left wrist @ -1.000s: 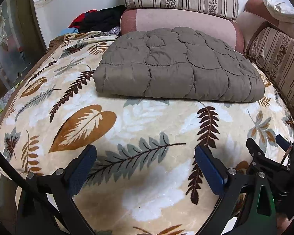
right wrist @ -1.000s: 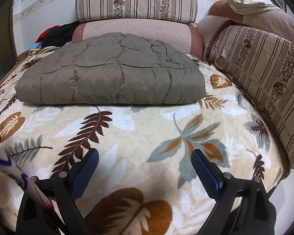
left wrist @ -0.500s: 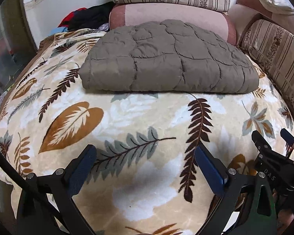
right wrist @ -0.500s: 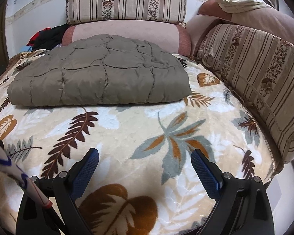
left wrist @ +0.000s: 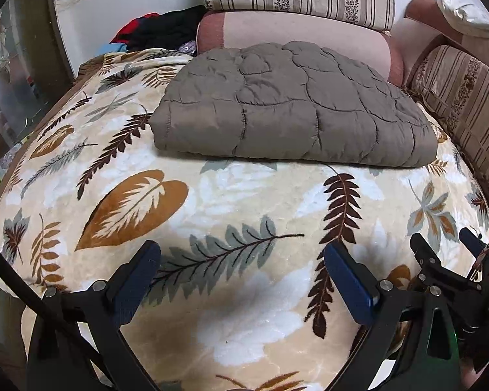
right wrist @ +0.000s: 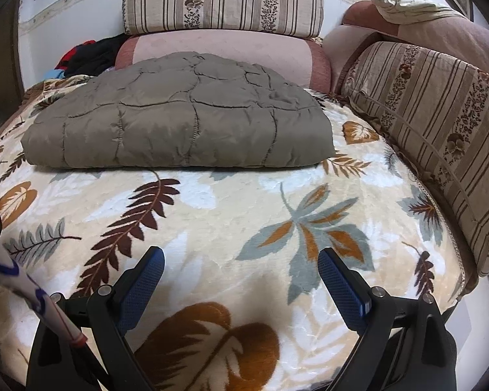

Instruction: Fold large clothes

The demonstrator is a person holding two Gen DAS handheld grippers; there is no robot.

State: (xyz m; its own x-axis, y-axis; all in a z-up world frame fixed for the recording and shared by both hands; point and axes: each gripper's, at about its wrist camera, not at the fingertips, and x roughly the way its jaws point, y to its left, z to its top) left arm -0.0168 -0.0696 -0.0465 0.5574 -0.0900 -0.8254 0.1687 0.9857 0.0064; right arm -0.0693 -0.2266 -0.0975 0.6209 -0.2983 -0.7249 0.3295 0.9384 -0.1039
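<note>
Quilt (left wrist: pixel 293 110) lies folded on the blanket (left wrist: pixel 244 202). Left gripper (left wrist: pixel 241 270) and right gripper (right wrist: pixel 241 273) hover near, fingers spread, holding nothing.

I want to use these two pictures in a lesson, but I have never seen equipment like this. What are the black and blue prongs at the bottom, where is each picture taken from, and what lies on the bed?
A person holds a two-finger gripper in each hand, and a wide-angle camera on each looks forward along its fingers. One picture comes from the left gripper, the other from the right gripper. The blue-padded prongs are the fingers. Both grippers are open and hold nothing. On the leaf-patterned blanket lies a grey-brown quilted garment, already folded into a thick pad. Striped cushions line the back and side.
</note>
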